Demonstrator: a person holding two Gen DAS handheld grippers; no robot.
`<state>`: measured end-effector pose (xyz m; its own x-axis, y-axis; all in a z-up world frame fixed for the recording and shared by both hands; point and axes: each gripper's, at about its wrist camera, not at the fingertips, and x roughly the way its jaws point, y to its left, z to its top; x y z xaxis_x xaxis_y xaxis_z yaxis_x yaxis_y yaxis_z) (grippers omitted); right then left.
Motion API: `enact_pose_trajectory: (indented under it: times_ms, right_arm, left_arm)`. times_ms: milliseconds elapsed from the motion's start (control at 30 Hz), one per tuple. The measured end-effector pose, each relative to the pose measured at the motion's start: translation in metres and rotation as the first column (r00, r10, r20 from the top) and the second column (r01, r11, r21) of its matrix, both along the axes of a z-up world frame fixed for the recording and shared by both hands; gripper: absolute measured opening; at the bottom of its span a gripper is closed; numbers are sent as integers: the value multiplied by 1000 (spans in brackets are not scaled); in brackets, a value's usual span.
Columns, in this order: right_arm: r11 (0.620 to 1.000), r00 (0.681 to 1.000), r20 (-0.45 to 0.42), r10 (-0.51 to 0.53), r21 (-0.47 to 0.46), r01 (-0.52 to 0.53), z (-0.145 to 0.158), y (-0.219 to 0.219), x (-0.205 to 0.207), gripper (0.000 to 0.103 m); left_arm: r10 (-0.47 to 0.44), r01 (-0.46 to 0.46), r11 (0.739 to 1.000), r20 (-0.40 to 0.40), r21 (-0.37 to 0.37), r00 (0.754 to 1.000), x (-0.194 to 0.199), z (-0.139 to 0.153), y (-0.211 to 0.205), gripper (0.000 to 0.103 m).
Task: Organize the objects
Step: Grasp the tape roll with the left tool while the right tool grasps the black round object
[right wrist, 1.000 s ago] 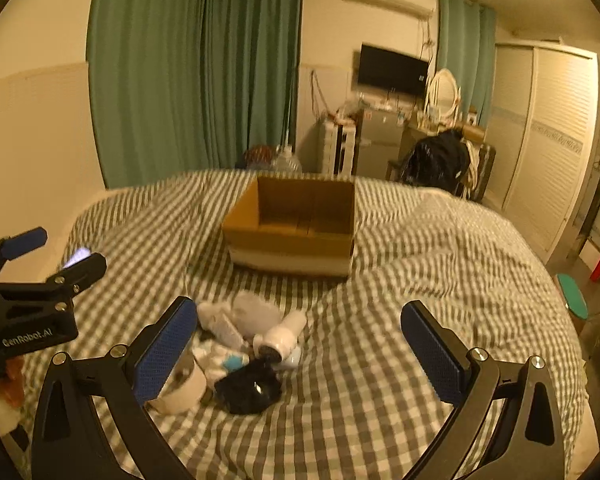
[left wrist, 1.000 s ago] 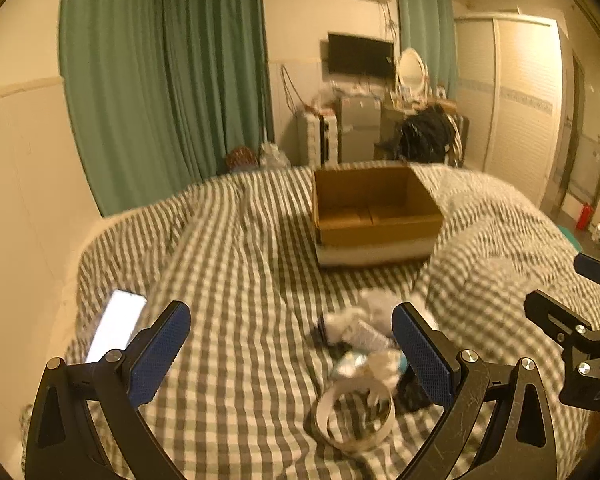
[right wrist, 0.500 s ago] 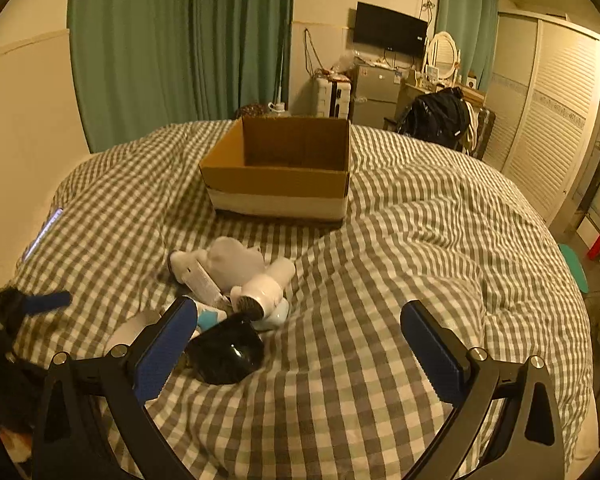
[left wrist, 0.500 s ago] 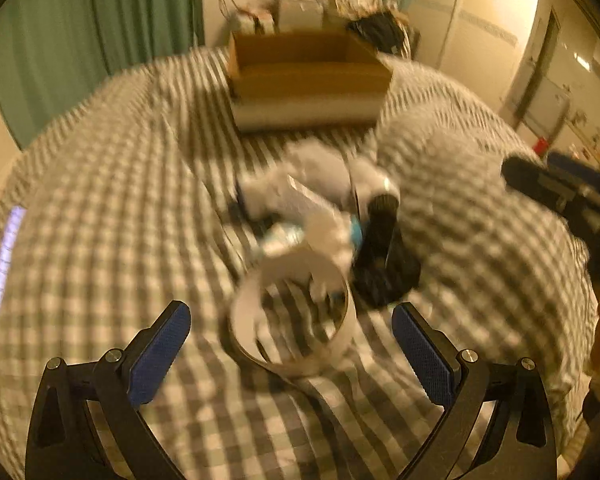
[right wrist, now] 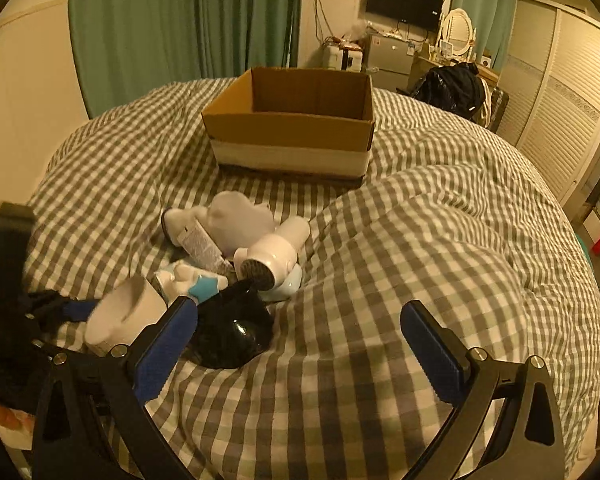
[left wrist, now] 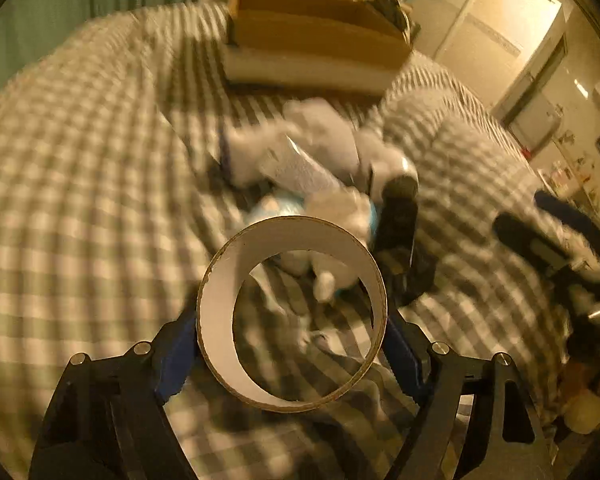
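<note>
Gingham bedding [left wrist: 80, 200]; left gripper [left wrist: 292, 344] clamps cardboard ring [left wrist: 216, 320].

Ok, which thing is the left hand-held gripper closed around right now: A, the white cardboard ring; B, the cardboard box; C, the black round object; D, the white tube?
A: in the left wrist view the left hand-held gripper has its blue pads against both sides of the white cardboard ring, while the cardboard box sits farther up the bed.

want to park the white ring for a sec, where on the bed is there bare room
Bare checked duvet lies right of the pile, between the hair dryer and the bed's right edge, and under the open right gripper. A narrower strip runs between the cardboard box and the pile. It is crowded around the black item, beside the white ring.
</note>
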<state>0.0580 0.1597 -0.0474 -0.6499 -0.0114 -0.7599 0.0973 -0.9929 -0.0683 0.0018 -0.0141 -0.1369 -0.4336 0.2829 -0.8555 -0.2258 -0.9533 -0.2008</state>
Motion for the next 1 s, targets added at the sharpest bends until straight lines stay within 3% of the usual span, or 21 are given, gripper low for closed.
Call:
enact_pose_trajectory:
  times_ms: [100,200,300,433,667,867,1000]
  right_arm:
    - [1000,999,20,25,-5,-25,-5,-4,-1,102]
    - [996,994,69,89,1,-89,-15,-16,-6,102]
    - [987,977,137,161,5,-163,-32,-33,-14,102]
    - [975,955,224,197,56,-214,-60,-48,-32,94]
    - [967,933,275,232,34,-251,-78,-56,-42,74]
    - [969,943,243,226,39,-242,-70,-53,-34,72]
    - [969,957,176,229,47,-241,-46,-55,-27,69]
  left_arm:
    - [40,-54,994,-142,-94,989,4,29,-12,83]
    - [72,-114,976,-219,-185,973,2,42,-23,84]
    - [98,-143,969,-218,-201,971,-7,38,-31,84]
    - [98,-138,972,-203,-191,974,-12,29,-34,84]
    - [85,-117,977,-178,-178,980,-19,22,-32,84]
    - [81,-113,979,-185,-169,979,-13,30,-31,84]
    - [78,-114,980,-213,-163,974,-10,42,-30,84]
